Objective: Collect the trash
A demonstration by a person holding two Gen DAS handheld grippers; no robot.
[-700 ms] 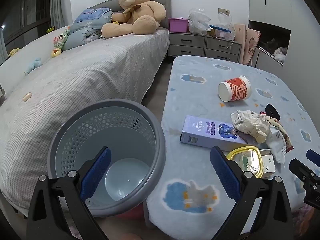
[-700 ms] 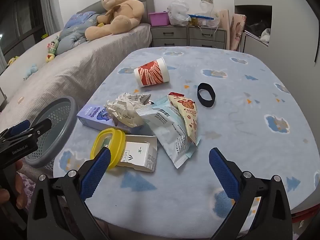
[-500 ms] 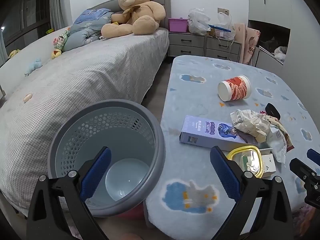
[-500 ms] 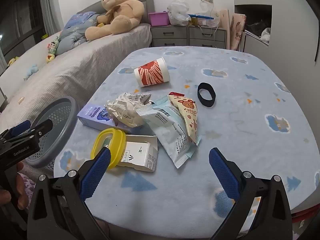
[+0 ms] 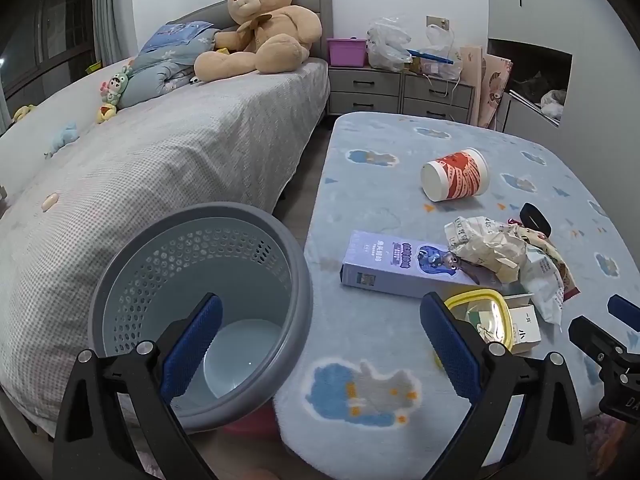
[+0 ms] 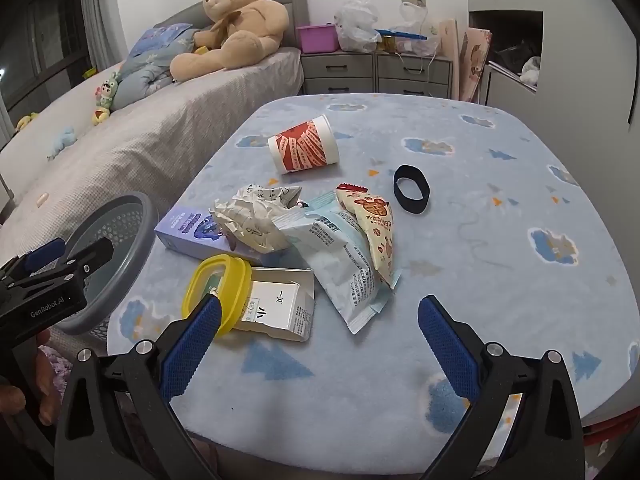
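Observation:
A grey perforated trash basket [image 5: 200, 312] stands between the bed and the table; it also shows in the right wrist view [image 6: 116, 240]. On the table lie a red and white paper cup [image 6: 304, 148], crumpled paper [image 6: 256, 216], a purple box [image 6: 192, 232], a yellow lid [image 6: 218, 288], a white carton [image 6: 280, 308], a pale blue wrapper [image 6: 344, 264], a snack packet [image 6: 376, 224] and a black band [image 6: 412, 188]. My left gripper [image 5: 320, 344] is open and empty, above the basket's right rim. My right gripper [image 6: 320, 344] is open and empty, near the table's front edge.
The table [image 6: 500, 264] has a blue fleece cover. A bed [image 5: 160, 160] with a teddy bear [image 5: 264, 28] lies left of the basket. Grey drawers [image 5: 400, 88] stand at the back wall.
The left gripper has shifted slightly, so the basket sits a little further left in its view. The right gripper and the trash have not visibly moved.

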